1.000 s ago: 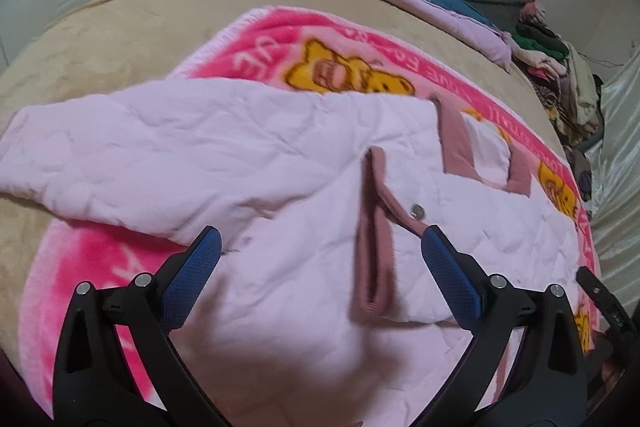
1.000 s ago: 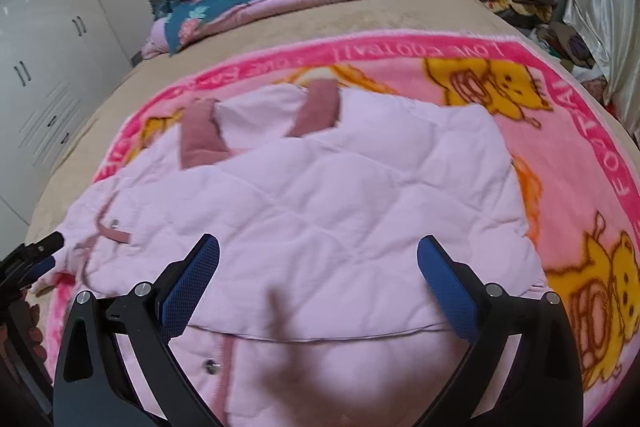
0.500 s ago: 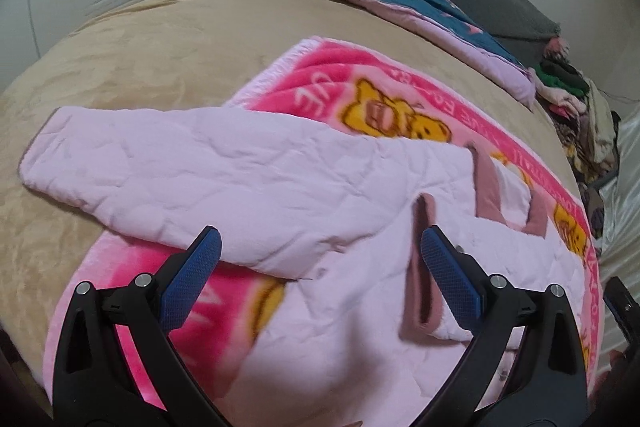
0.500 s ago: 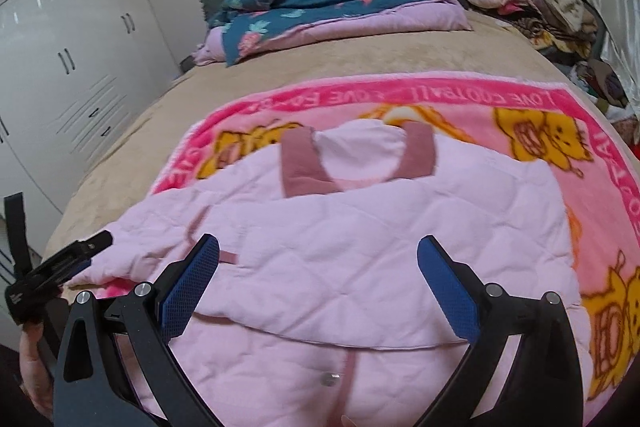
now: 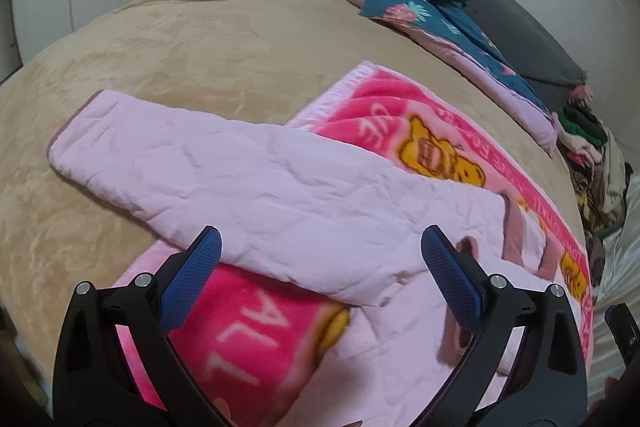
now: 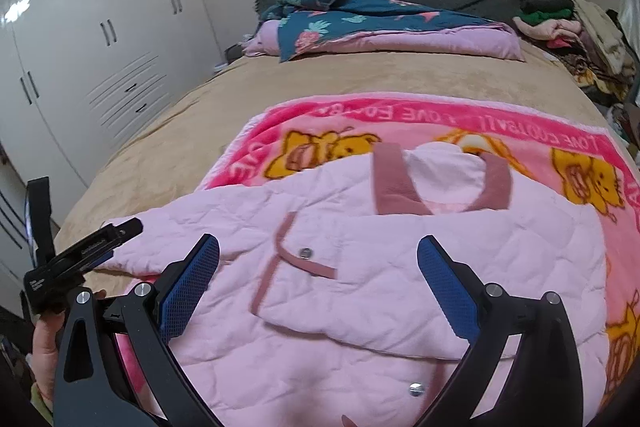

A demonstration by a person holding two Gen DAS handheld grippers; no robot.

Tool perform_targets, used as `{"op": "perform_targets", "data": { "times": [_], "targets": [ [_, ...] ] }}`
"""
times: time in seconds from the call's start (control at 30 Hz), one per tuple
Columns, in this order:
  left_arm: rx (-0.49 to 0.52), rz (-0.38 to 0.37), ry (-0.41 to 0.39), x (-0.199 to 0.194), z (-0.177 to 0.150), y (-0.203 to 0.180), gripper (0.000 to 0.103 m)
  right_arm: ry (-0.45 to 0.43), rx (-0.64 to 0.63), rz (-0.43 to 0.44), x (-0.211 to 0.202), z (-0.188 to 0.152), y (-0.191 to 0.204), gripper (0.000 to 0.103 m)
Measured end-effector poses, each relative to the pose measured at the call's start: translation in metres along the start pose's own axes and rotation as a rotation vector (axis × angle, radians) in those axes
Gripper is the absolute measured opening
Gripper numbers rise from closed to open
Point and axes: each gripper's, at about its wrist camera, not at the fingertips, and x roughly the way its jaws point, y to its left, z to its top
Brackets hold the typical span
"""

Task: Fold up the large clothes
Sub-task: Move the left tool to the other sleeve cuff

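The pink jacket [image 6: 400,267] lies flat on the pink blanket [image 6: 460,119], one sleeve [image 5: 200,167] stretched onto the tan bedspread [image 5: 180,47]. Both the left gripper [image 5: 320,271] and right gripper [image 6: 318,271] hover spread wide (holding nothing).

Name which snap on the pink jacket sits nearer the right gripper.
The lower snap, on the front panel just ahead of the right gripper. The other snap lies farther up, on the folded-over flap with the dusty-pink trim.

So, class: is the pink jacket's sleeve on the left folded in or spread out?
Spread out. The sleeve lies flat, stretched away from the jacket body, its cuff end resting on the tan bedcover beyond the pink blanket.
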Motion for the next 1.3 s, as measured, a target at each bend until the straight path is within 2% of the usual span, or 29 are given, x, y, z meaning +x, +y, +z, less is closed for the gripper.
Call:
{"op": "perform_targets", "data": {
  "times": [0.13, 0.3, 0.4, 0.67, 0.8, 1.1, 1.3],
  "targets": [
    [-0.035, 0.004, -0.002, 0.000, 0.006, 0.016, 0.094, 0.004, -0.033, 0.025, 0.008, 0.004, 0.023, 0.099],
    [-0.036, 0.058, 0.004, 0.004, 0.008, 0.038, 0.094, 0.020, -0.070, 0.040, 0.021, 0.006, 0.047, 0.099],
    [-0.059, 0.050, 0.001, 0.004, 0.012, 0.054, 0.093, 0.028, -0.085, 0.058, 0.027, 0.006, 0.060, 0.099],
    [-0.099, 0.109, -0.010, 0.008, 0.013, 0.095, 0.094, 0.030, -0.140, 0.097, 0.041, 0.004, 0.097, 0.099],
    [-0.168, 0.124, -0.001, 0.017, 0.010, 0.119, 0.094, 0.046, -0.161, 0.105, 0.051, 0.001, 0.109, 0.099],
    [-0.244, 0.193, 0.001, 0.033, 0.005, 0.151, 0.094, 0.084, -0.218, 0.133, 0.078, -0.011, 0.135, 0.099],
    [-0.306, 0.203, 0.017, 0.052, 0.007, 0.180, 0.094, 0.102, -0.202, 0.129, 0.087, -0.017, 0.129, 0.099]
  ]
}}
